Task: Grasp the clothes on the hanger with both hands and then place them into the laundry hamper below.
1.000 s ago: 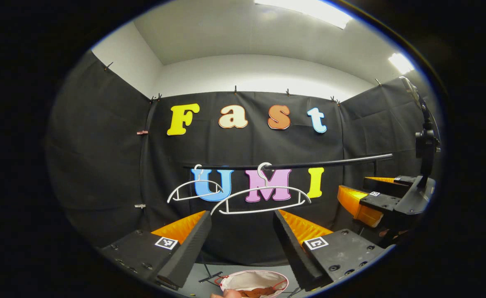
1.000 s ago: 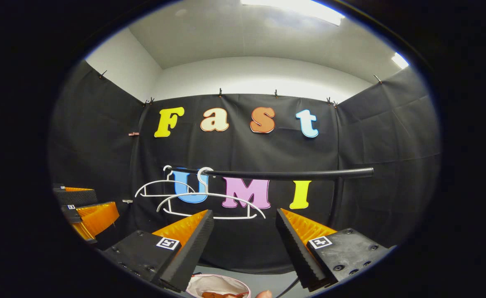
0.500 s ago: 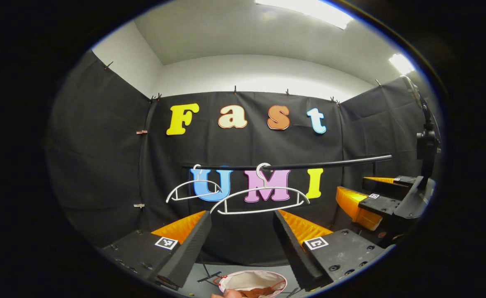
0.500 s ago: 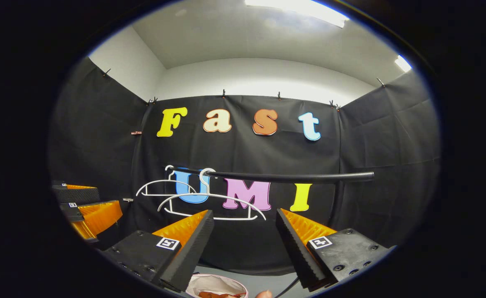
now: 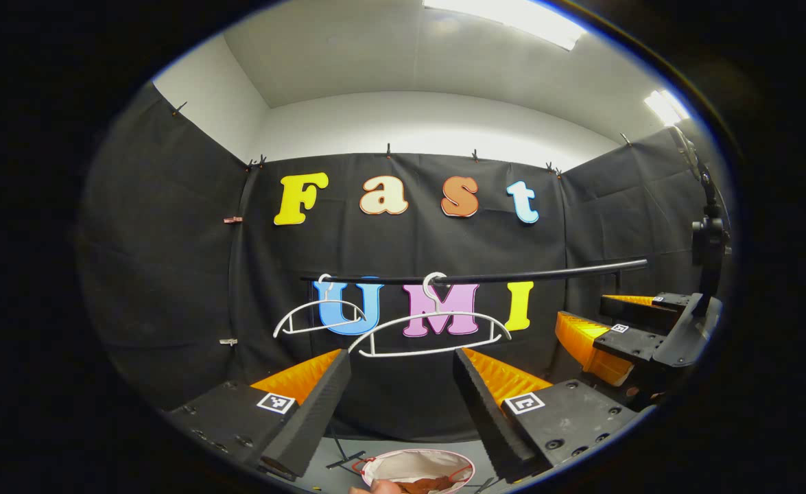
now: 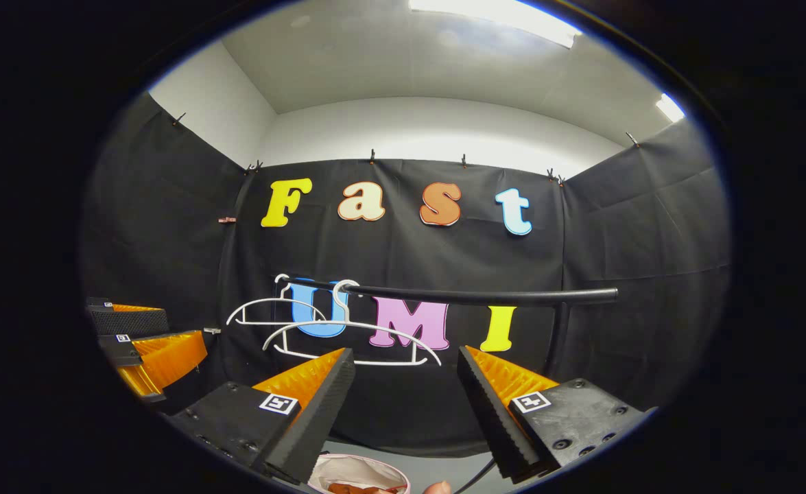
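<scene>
Left gripper [image 5: 401, 384]: jaws spread wide, nothing between the fingers. It is raised and faces the rail [image 5: 485, 276], with the hamper [image 5: 418, 466] low between its fingers.

Right gripper [image 6: 406, 387]: jaws likewise spread wide, holding nothing. In the left gripper view it appears at the right edge [image 5: 601, 322], level with the rail's right end and apart from it. In the right gripper view the left gripper shows at the far left [image 6: 143, 341], well clear of the hangers.

Rail: a dark bar running across in front of the black cloth wall, carried on a dark post [image 6: 559, 339] at its right end.

Hangers: two white hangers hook over the rail's left part. The near hanger [image 5: 430, 333] is larger in view; the far hanger [image 5: 319, 317] hangs just to its left. Both are bare: thin white frames with a lower bar, no cloth on either.

Clothes [image 5: 429, 484]: a rust-brown, crumpled mass lying inside the hamper, below the rail. Little of it is exposed; the garment type cannot be told. In the right gripper view a brown patch [image 6: 358, 489] shows inside the hamper at the bottom edge.

Hamper: pale, whitish lining with a pinkish rim, mouth open upward, standing on the grey floor beneath the hangers.

A fingertip [image 6: 437, 488] shows at the bottom edge beside the hamper.
</scene>
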The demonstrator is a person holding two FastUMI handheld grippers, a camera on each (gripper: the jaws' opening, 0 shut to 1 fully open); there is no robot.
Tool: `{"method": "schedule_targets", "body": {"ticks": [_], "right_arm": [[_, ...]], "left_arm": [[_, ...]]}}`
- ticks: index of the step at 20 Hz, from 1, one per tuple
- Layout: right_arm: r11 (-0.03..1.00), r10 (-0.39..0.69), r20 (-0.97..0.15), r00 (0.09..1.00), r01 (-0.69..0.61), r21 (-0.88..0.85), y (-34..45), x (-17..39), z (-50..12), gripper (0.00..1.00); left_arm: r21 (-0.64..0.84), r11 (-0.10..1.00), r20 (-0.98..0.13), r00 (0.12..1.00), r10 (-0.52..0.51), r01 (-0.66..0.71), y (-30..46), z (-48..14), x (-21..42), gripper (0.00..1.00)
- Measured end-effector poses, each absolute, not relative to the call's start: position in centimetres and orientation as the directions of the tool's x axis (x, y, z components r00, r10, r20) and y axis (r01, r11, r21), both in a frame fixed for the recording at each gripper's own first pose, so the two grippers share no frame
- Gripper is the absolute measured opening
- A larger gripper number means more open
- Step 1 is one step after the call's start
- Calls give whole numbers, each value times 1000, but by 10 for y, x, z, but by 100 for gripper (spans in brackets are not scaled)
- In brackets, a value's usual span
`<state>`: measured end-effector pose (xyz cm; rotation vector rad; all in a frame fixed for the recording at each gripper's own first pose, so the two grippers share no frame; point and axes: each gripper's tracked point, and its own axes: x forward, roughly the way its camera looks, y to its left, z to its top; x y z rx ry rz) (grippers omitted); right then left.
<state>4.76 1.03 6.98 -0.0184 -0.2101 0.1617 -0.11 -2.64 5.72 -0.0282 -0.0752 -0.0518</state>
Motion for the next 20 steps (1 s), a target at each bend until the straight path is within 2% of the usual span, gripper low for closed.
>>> {"method": "schedule_targets", "body": {"ticks": [20], "right_arm": [[987, 158, 200, 967, -154, -37, 11, 49, 67, 97]], "left_arm": [[-19, 999, 72, 997, -42, 44, -22, 56, 0, 95]]}}
